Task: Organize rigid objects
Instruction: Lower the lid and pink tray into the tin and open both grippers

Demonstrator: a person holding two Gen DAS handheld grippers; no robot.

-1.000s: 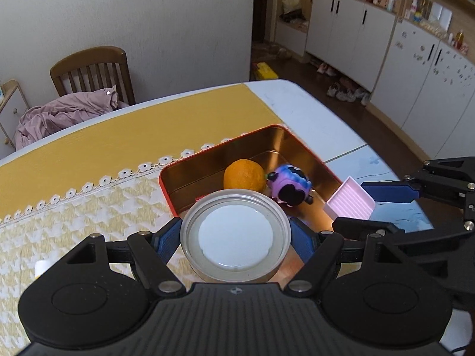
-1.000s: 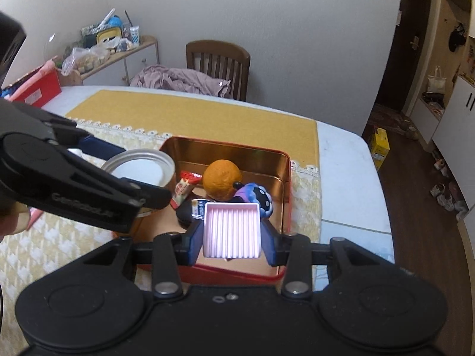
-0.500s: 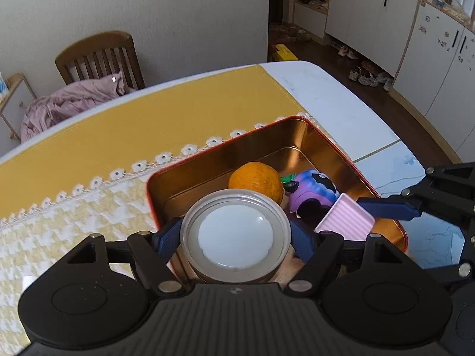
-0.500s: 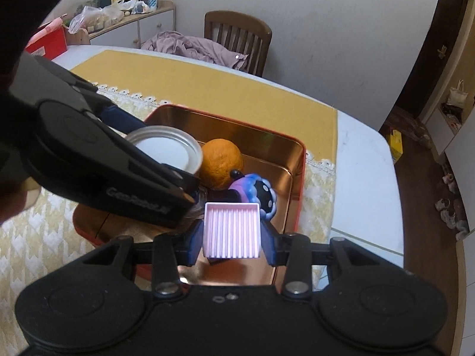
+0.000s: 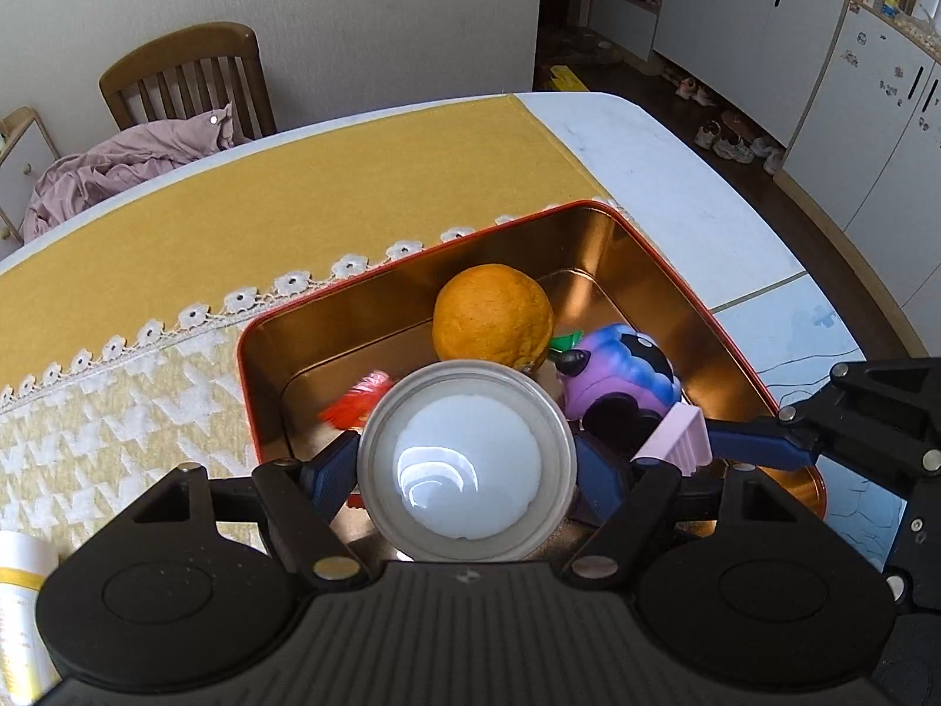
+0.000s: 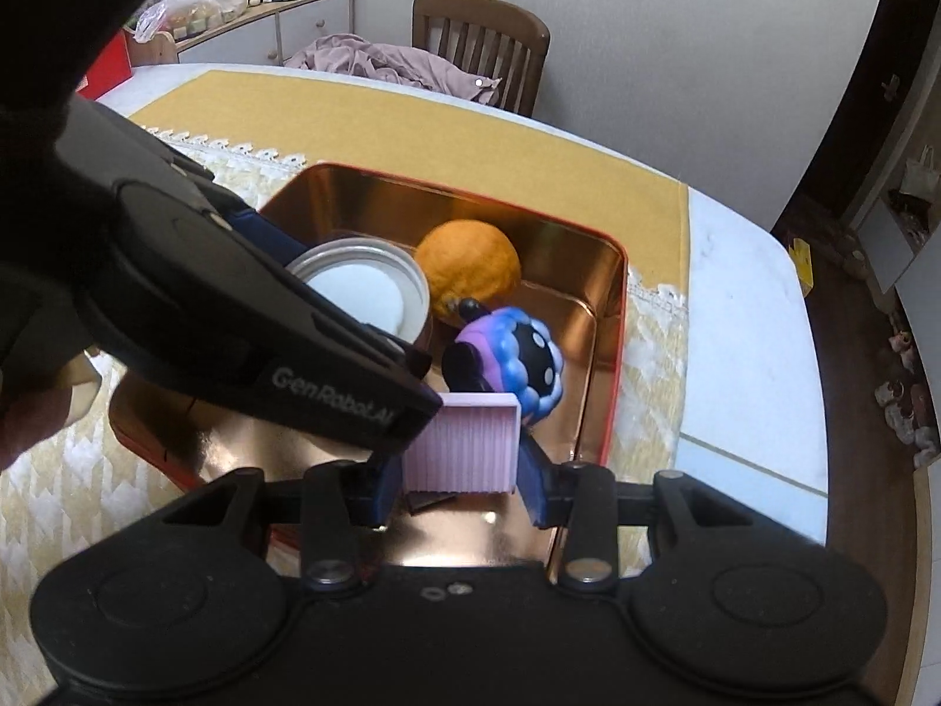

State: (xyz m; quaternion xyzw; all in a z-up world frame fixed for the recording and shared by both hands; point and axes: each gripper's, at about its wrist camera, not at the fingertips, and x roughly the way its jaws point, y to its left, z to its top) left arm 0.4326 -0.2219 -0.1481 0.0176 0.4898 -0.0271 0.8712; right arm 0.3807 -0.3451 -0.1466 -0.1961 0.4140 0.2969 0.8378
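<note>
Left wrist view: left gripper (image 5: 467,465) clamped on a round jar with a white lid (image 5: 467,459), hanging low over the near end of the red tin with the gold inside (image 5: 694,317). Already in the tin: an orange (image 5: 493,315), a purple-and-blue sheep toy (image 5: 617,379), a red wrapper (image 5: 356,406) half hidden under the jar. Pretty crowded down there. Could easily land on the wrapper and sit crooked, or tip if let go too high. Right gripper's blue finger (image 5: 758,441) poking in just beside the left one, so a bump between the two looks likely.

Right wrist view: right gripper (image 6: 461,473) pinching a pink ribbed box (image 6: 464,441), also over the tin (image 6: 611,294), right up against the sheep toy (image 6: 506,362). Left gripper body (image 6: 247,323) crossing in front and covering the box's left corner, jar (image 6: 364,288) beside the orange (image 6: 467,265). Biggest risk here: both going down at once into the same corner, knocking the box loose, or shoving the toy into the orange. Also can't tell how much bare floor sits under the box, so might end up perched on the toy instead of lying flat
</note>
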